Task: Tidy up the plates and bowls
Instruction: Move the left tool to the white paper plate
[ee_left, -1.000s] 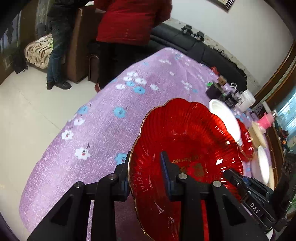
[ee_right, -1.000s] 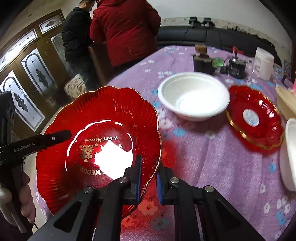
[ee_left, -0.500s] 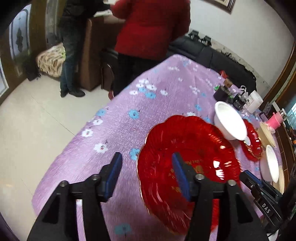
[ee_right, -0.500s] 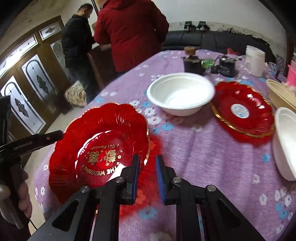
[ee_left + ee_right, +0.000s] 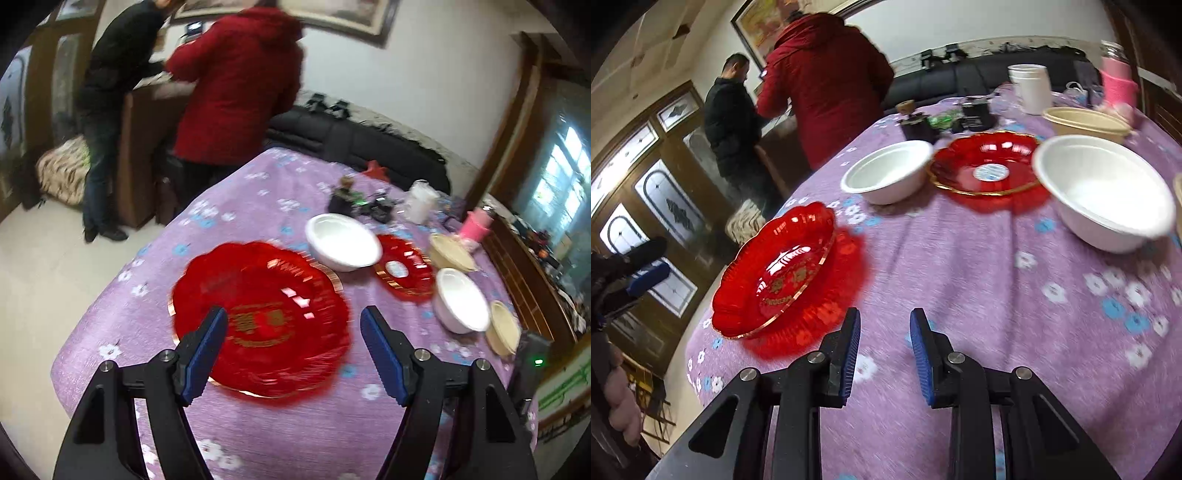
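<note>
A large red scalloped plate [image 5: 258,321] [image 5: 775,273] lies flat on the purple flowered tablecloth [image 5: 979,280]. My left gripper [image 5: 293,317] hovers above its near side, jaws opening wide, nothing between the pads. My right gripper [image 5: 884,317] is over bare cloth to the right of that plate, jaws opening a little, holding nothing. Farther back sit a white bowl [image 5: 341,242] [image 5: 890,173], a smaller red plate [image 5: 404,269] [image 5: 988,166], a second white bowl [image 5: 461,299] [image 5: 1104,195] and beige bowls [image 5: 450,253] [image 5: 1086,123].
Two people [image 5: 236,85] stand by a brown cabinet beyond the table's far left corner. A black sofa [image 5: 354,144] runs behind the table. A white jar [image 5: 1032,90], a pink cup [image 5: 1117,86] and small dark items [image 5: 919,125] stand at the far end.
Both grippers were shut on the large red plate's rim; both have let go and pulled back. The plate now rests on the cloth. The left gripper rose and opened wide.
</note>
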Tool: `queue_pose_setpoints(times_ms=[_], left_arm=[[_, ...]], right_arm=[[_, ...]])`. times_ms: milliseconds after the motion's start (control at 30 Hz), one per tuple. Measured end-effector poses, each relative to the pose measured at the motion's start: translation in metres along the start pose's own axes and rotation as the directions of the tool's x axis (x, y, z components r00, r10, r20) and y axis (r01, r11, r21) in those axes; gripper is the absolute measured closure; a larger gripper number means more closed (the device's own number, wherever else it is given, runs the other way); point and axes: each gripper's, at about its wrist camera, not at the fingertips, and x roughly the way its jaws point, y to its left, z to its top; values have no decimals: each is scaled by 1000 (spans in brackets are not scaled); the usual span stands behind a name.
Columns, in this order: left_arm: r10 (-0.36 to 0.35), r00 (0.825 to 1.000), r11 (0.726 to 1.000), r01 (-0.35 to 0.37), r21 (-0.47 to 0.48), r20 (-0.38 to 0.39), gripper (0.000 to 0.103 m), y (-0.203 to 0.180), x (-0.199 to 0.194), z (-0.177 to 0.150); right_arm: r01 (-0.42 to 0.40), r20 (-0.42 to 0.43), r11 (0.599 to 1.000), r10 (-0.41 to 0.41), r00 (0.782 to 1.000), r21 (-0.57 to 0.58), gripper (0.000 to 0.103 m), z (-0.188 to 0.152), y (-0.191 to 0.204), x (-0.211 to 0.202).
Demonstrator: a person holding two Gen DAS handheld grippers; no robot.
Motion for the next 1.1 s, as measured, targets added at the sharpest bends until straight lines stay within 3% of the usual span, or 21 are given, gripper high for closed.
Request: queue_pose_setpoints(times_ms=[133, 367, 667, 833, 967, 1067, 1100], left_arm=[[-71, 996, 997, 68, 44, 62, 29, -35, -26, 11], [-159, 969, 977, 128, 169, 187, 29, -113, -62, 38], [-250, 937, 936, 170, 306, 244, 29, -211, -85, 61], [-279, 931, 934, 207, 290, 235, 29, -232, -98, 88], [-329, 916, 928, 267, 260, 232, 29, -238, -132, 127], [-312, 914, 932, 242, 272, 257, 28, -238, -160, 146], [-298, 917, 935, 224, 275, 265, 22, -236, -166, 148]], right_arm=[[3, 43, 999, -5, 999, 39, 71, -5, -21, -25], [16, 111, 997, -25, 994, 79, 68, -13, -56, -66], [60, 184, 988, -86, 979, 142, 64, -29, -100, -114], [79, 186, 988, -104, 977, 136, 64, -36, -107, -124], [83, 221, 985, -115, 969, 149, 63, -29, -113, -144], [85, 267, 986, -121, 956, 143, 63, -16, -113, -168], [86, 280, 986, -123, 952, 143, 62, -13, -114, -175]])
